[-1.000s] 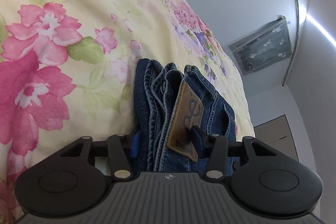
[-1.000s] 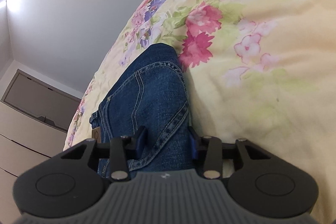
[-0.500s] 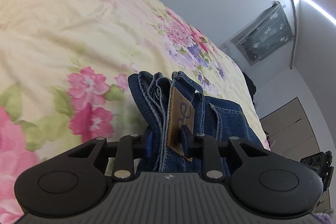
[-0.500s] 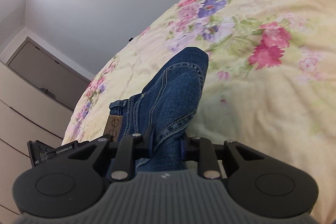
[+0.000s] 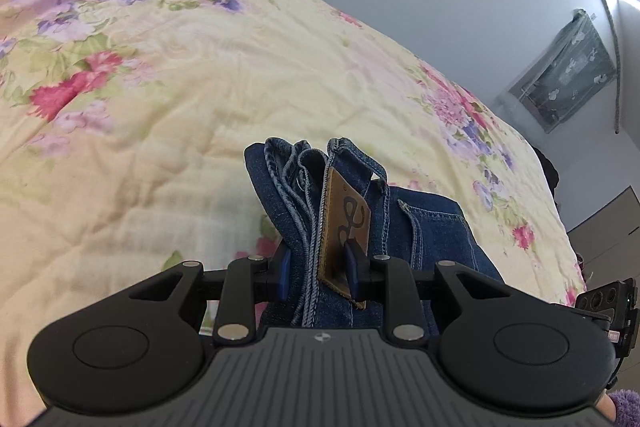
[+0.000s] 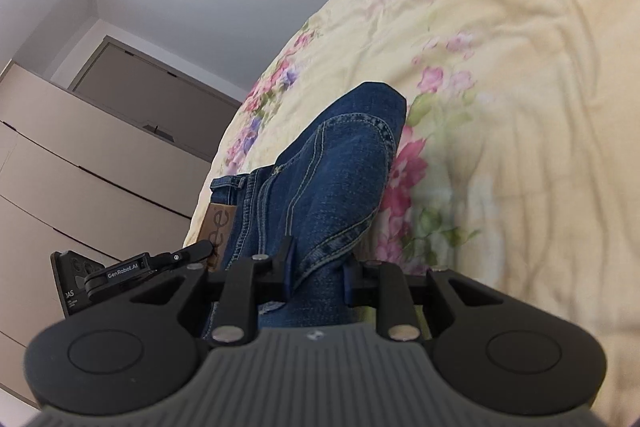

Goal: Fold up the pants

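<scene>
Carrying the jeans (image 5: 424,227) clear of the floral bedspread (image 5: 168,131) calls for both grips to travel level and together — the left gripper (image 5: 320,273) is clamped on the bunched waistband beside the leather patch (image 5: 346,223), the right gripper (image 6: 318,273) is clamped on a folded denim edge, and the garment hangs between them above the bed. Judging from this, the fold should be lowered flat with the layers kept stacked, and released only once the denim lies on the bedspread — otherwise the thick waistband may slide.
</scene>
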### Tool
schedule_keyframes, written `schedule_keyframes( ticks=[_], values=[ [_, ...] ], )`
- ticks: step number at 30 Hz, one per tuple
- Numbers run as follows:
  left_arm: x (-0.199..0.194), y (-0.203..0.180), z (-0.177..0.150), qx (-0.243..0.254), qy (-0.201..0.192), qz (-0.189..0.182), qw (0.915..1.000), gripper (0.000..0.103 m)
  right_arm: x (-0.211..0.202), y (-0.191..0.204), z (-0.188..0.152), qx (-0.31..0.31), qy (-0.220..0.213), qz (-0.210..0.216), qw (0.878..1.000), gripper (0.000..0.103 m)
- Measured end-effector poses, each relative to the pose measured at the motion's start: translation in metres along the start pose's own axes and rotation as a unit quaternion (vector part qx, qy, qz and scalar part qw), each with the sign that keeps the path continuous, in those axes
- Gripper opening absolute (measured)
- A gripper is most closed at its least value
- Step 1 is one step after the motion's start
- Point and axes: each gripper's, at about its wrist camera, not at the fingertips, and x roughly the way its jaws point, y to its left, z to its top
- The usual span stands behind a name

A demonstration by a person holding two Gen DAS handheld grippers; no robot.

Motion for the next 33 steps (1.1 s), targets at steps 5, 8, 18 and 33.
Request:
schedule_keyframes(
  ticks=[5,8,18,33],
  values=[
    [0.019,0.038,-0.027,-0.006,0.009,0.009,0.9999,0.03,0.029,-0.015,-0.022,-0.002,0.026,-0.032,0.999,0.017],
    [0.024,0.053,-0.033,-0.034,0.0,-0.008,0.9994,0.032,0.031,-0.03,-0.03,0.009,0.029,-0.05,0.998,0.018],
    [0.01,0.016,-0.034,0.056,0.017,0.081,0.995,0.04,0.034,0.005,-0.037,-0.105,0.03,-0.153,0.982,0.04],
    [-0.161,-0.061,-0.034,0.2,-0.072,0.167,0.9628,0.038,-0.069,0.118,-0.092,-0.302,-0.057,-0.19,0.932,0.062]
  ],
)
